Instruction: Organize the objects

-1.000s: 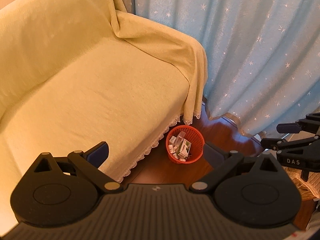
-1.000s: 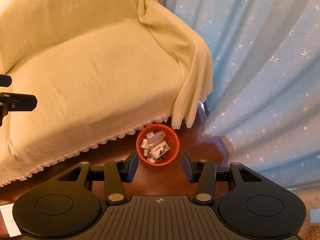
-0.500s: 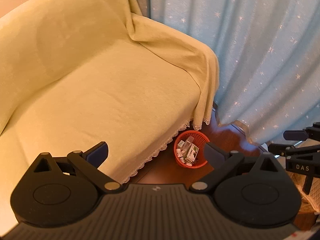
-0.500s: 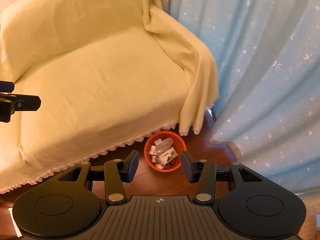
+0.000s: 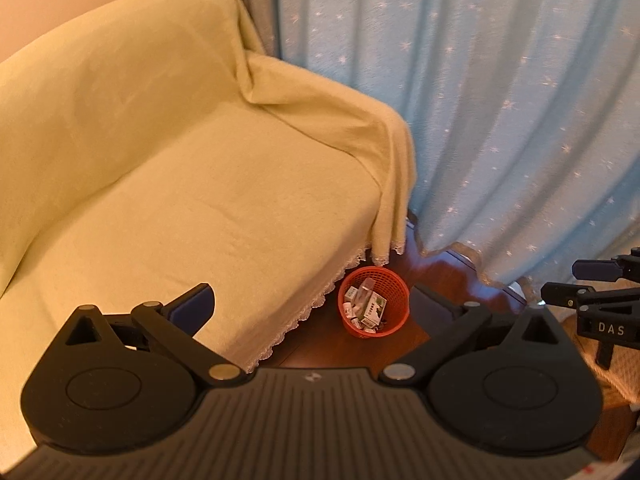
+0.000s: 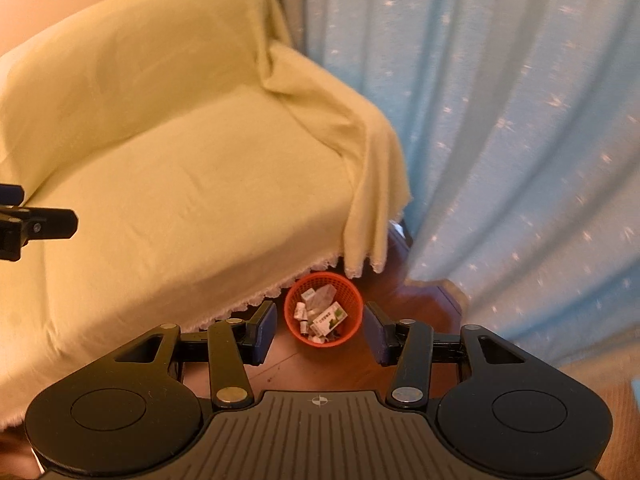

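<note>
A small red mesh basket (image 5: 395,281) stands on the dark wooden floor at the sofa's right front corner, holding several white and green boxes (image 5: 370,306). My left gripper (image 5: 310,302) hovers high above it, open wide and empty. In the right wrist view the basket (image 6: 352,332) with its boxes (image 6: 328,318) shows between the fingers of my right gripper (image 6: 320,324), which is open and empty, well above it. The right gripper's fingers (image 5: 592,304) show at the left wrist view's right edge. The left gripper's finger (image 6: 36,226) shows at the right wrist view's left edge.
A sofa under a pale yellow cover (image 5: 200,180) with a lace hem fills the left side. A light blue star-print curtain (image 5: 500,100) hangs behind and to the right. Wooden floor (image 5: 320,344) shows around the basket. A woven beige thing (image 5: 616,364) sits at the far right.
Both grippers have drawn up and back from the basket, which looks smaller and lower in view. More of the sofa back shows. Both jaw openings are unchanged.
</note>
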`<state>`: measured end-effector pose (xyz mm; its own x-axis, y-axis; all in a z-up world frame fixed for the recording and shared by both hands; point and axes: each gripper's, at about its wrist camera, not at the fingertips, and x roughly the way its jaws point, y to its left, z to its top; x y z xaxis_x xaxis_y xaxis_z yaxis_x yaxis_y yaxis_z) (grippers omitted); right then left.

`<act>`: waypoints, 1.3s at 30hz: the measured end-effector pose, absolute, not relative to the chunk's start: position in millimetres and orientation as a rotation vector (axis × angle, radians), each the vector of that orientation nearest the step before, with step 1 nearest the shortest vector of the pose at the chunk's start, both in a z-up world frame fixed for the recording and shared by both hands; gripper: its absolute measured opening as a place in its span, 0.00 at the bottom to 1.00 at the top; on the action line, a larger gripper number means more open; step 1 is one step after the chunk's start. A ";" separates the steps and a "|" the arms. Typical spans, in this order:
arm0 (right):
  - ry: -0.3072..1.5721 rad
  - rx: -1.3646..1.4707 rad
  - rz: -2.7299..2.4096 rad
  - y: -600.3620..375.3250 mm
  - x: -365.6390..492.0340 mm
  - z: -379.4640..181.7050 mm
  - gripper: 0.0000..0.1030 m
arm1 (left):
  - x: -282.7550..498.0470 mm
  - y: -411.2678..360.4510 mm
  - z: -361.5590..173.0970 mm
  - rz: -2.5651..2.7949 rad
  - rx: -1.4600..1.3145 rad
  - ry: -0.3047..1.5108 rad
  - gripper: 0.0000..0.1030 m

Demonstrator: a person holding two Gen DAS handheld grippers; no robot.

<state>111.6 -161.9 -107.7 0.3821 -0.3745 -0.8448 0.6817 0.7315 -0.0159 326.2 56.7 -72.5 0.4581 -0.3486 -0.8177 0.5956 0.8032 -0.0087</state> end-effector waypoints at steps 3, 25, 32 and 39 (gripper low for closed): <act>0.954 0.389 -0.726 -138.7 108.8 -100.9 0.47 | 315.2 77.9 -65.8 -0.619 0.290 0.908 0.99; 0.898 0.396 -0.721 -41.2 89.2 -61.3 0.69 | 253.9 157.2 -54.1 -0.527 0.244 0.955 0.99; 0.908 0.370 -0.686 -50.9 78.7 -59.1 0.70 | 242.3 140.9 -45.0 -0.489 0.245 0.963 0.99; 0.902 0.367 -0.661 -55.4 74.0 -54.7 0.70 | 235.6 128.5 -36.9 -0.472 0.256 0.956 0.99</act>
